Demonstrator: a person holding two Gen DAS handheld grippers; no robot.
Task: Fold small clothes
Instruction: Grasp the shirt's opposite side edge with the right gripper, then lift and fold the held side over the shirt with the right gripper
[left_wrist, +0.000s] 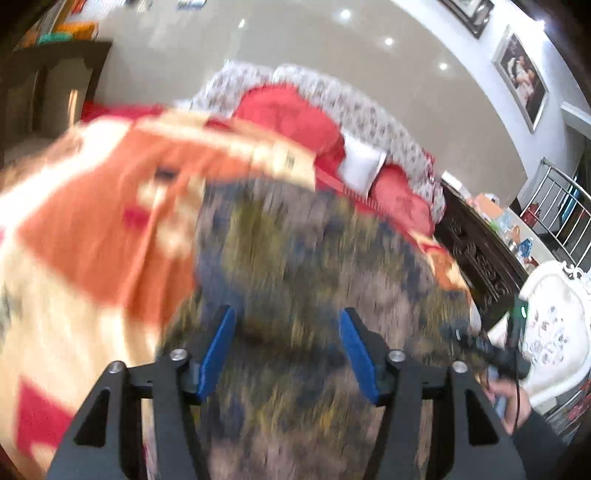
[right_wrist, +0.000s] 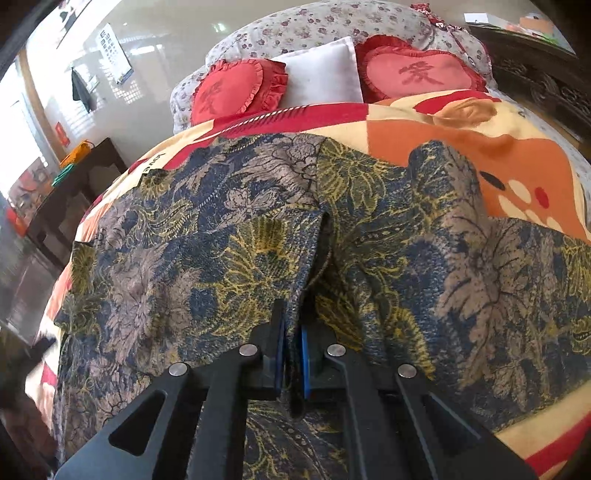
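A floral garment in blue, grey and yellow lies spread on a bed blanket of orange, cream and red. My right gripper is shut on a raised fold of the garment near its middle seam. In the left wrist view the same garment is motion-blurred and fills the centre. My left gripper hangs just above it, blue pads wide apart, holding nothing. The right gripper and the hand holding it show at that view's right edge.
Two red heart pillows and a white pillow lie at the head of the bed against a floral quilt. A dark wooden side table stands left of the bed. A carved dark cabinet and a white chair stand on the other side.
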